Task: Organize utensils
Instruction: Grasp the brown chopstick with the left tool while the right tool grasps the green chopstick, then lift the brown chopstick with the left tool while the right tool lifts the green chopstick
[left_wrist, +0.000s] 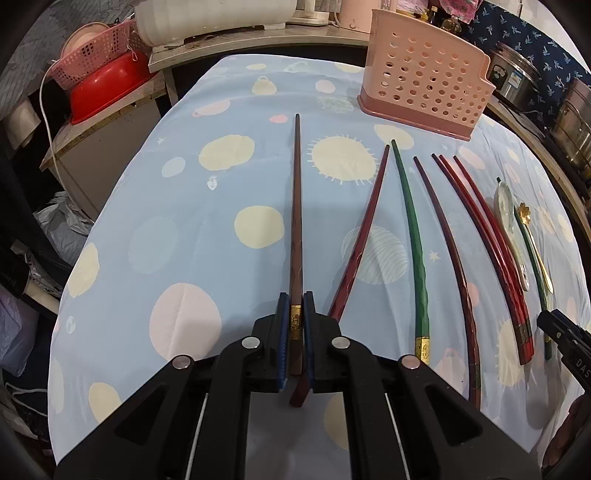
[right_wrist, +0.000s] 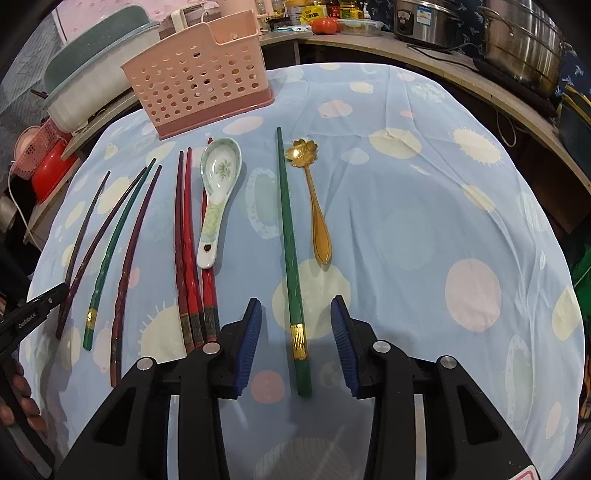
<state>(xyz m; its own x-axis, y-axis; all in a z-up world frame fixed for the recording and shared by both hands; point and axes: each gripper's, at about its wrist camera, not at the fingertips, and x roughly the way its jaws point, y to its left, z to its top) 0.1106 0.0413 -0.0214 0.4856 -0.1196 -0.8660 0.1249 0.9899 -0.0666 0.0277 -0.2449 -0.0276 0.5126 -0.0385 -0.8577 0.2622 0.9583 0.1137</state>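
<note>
The left gripper (left_wrist: 295, 325) is closed narrowly on a brown chopstick (left_wrist: 296, 221), which is clamped between the blue ribbed pads (left_wrist: 283, 325) at its gold band, near the thick end. The chopstick's tip is pointed away across the cloth, toward the far edge of the table; whether it is lifted clear of the cloth cannot be told. The right gripper (right_wrist: 295, 347) is held wide open, and nothing is gripped by it. A green chopstick (right_wrist: 290, 251) with a gold band is seen lying on the cloth between its two fingers, touched by neither pad.

A light blue tablecloth (right_wrist: 406, 221) printed with pale yellow and pink circles is spread over the table. A pink perforated utensil holder (right_wrist: 199, 77) is stood upright at the far side; from these views nothing can be made out inside it.

In the right wrist view, eight chopsticks can be counted lying loose: a dark one farthest left beside the other gripper, a dark red one, a second green chopstick (right_wrist: 114, 247), a dark maroon one, three red ones bunched side by side and touching, and the green one between the fingers. Two spoons are laid among them: a white ceramic soup spoon (right_wrist: 218, 195) with green decoration, resting partly over the rightmost red chopstick, and a gold spoon (right_wrist: 314, 206) with a flower-shaped bowl, just beside the green chopstick.
</note>
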